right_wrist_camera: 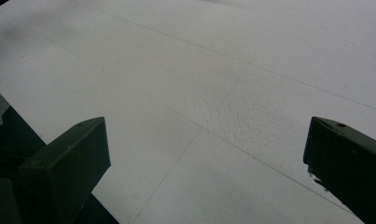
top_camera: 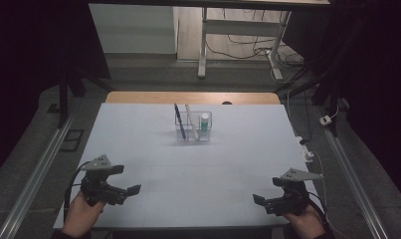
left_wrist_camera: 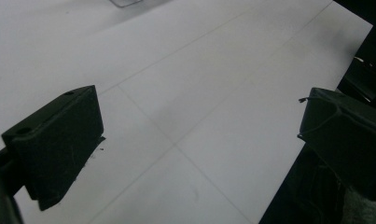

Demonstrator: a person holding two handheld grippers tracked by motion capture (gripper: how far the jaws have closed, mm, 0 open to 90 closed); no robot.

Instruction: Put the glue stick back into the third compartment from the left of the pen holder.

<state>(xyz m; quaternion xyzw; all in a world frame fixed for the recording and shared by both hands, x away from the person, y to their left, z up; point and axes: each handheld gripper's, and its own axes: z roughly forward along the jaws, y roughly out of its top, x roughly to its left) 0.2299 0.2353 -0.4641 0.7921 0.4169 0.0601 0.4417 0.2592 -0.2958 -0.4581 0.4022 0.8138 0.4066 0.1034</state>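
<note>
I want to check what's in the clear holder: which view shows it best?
The high view: the holder stands whole at mid-table with a blue pen, a white stick and a small bottle inside. The left gripper view catches just its bottom edge.

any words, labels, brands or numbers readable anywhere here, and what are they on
None can be read.
Small white bottle with a green label in the clear plastic organiser: whatever is printed on it is too small and blurred to read.
Blue pen and white pen: no legible marking.
White table cover, left gripper and right gripper: no text visible.
</note>
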